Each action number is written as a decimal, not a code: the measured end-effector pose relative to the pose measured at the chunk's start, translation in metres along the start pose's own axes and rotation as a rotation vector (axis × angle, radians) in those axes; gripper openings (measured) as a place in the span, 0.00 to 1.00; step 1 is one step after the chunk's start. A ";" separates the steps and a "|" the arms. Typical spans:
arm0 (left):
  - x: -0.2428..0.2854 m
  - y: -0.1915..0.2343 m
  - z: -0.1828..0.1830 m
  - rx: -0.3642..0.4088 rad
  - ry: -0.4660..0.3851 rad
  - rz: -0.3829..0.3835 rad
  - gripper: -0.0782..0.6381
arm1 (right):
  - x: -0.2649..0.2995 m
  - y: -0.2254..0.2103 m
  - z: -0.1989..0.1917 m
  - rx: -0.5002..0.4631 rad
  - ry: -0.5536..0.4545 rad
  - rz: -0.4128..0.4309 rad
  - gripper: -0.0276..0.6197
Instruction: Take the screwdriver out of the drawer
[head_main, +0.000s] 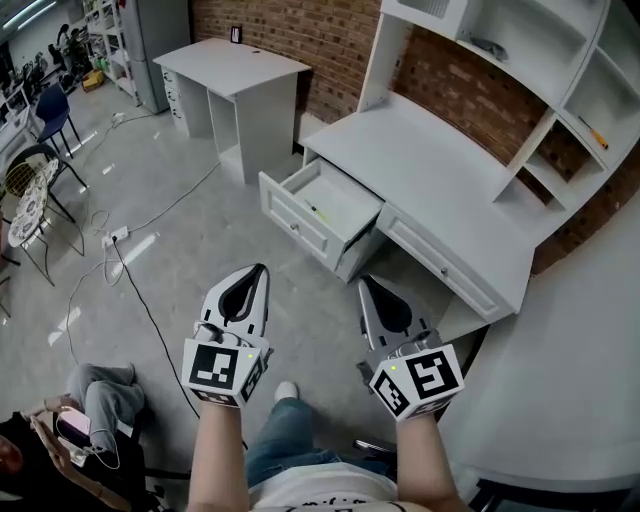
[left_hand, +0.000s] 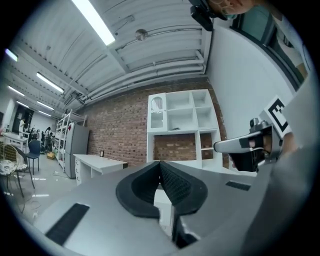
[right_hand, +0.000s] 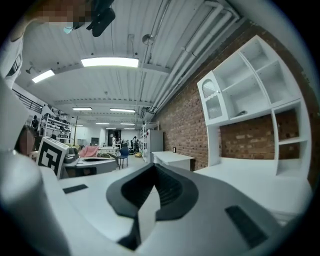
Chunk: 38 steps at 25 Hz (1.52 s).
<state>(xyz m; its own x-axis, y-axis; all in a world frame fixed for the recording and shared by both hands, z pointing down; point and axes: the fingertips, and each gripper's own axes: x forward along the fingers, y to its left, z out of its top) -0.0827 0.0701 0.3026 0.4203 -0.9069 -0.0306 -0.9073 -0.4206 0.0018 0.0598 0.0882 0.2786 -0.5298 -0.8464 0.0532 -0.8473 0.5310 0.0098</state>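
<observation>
White drawer (head_main: 300, 222) is open, well ahead of the left gripper (head_main: 256, 272) and right gripper (head_main: 367, 287), whose fingers are fully closed and empty. The screwdriver (head_main: 316, 211) lies inside it. Part one gripper's jaws before reaching in.

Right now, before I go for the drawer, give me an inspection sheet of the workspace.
Surface: desk top bare.
Job's things: drawer pulled open; slim greenish thing inside, likely the screwdriver.
Clutter: small grey item and orange item on the hutch shelves, too small to name.
Grippers: left gripper and right gripper both shut, empty, short of the drawer.
Cables: black cable and power strip on the floor.
Surroundings: brick wall, second desk, chairs, seated person at lower left.
</observation>
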 end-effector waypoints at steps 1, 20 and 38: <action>0.012 0.007 -0.001 -0.007 0.002 -0.008 0.13 | 0.013 -0.005 0.000 0.007 0.009 -0.001 0.06; 0.154 0.091 -0.037 -0.060 0.061 -0.021 0.13 | 0.160 -0.107 -0.037 -0.021 0.179 -0.050 0.06; 0.371 0.171 -0.097 -0.082 0.215 0.166 0.13 | 0.372 -0.260 -0.168 -0.024 0.581 0.278 0.22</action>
<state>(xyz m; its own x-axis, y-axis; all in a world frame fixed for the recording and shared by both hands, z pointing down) -0.0808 -0.3408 0.3889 0.2678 -0.9446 0.1898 -0.9633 -0.2590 0.0699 0.0892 -0.3579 0.4641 -0.6177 -0.5210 0.5891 -0.6765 0.7340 -0.0601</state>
